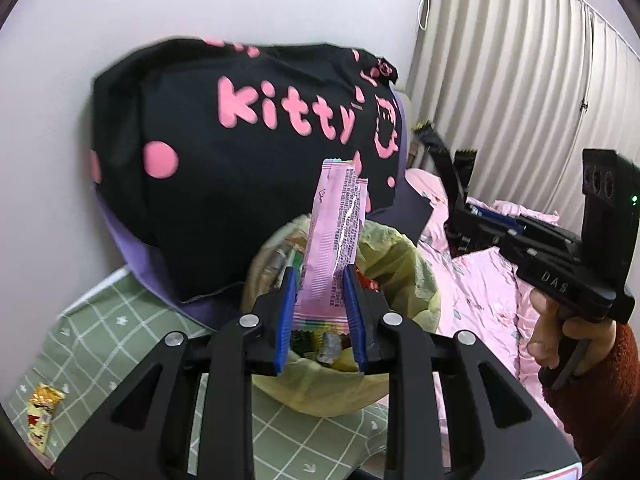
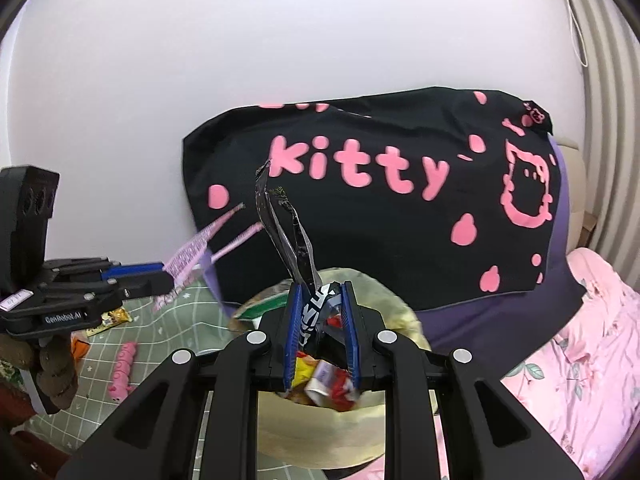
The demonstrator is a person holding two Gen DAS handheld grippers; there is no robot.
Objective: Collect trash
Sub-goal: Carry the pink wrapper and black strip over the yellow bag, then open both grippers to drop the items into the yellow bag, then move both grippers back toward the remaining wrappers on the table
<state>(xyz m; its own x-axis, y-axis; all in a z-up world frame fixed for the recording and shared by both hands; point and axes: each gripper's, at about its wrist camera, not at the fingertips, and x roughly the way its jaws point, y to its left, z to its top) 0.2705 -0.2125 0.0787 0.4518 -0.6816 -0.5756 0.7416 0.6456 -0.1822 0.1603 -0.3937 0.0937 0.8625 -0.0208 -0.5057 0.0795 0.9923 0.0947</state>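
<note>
My left gripper [image 1: 320, 288] is shut on a pink wrapper [image 1: 334, 236] that stands up between its blue pads, right above the trash bin [image 1: 404, 264] lined with a yellowish bag and holding several wrappers. My right gripper [image 2: 319, 300] is shut on a black and silver wrapper [image 2: 288, 236], also over the bin [image 2: 400, 308]. The right gripper shows in the left wrist view [image 1: 460, 216] at the right, holding its dark wrapper [image 1: 436, 148]. The left gripper shows in the right wrist view [image 2: 160, 274] at the left with the pink wrapper [image 2: 200, 244].
A black "kitty" pillow [image 1: 240, 152] on a purple cushion leans on the wall behind the bin. A green checked cloth [image 1: 100, 340] carries a yellow wrapper [image 1: 42, 408]; a pink toy [image 2: 124, 364] and more wrappers [image 2: 116, 316] lie at left. Pink bedding [image 2: 580, 360] lies at right.
</note>
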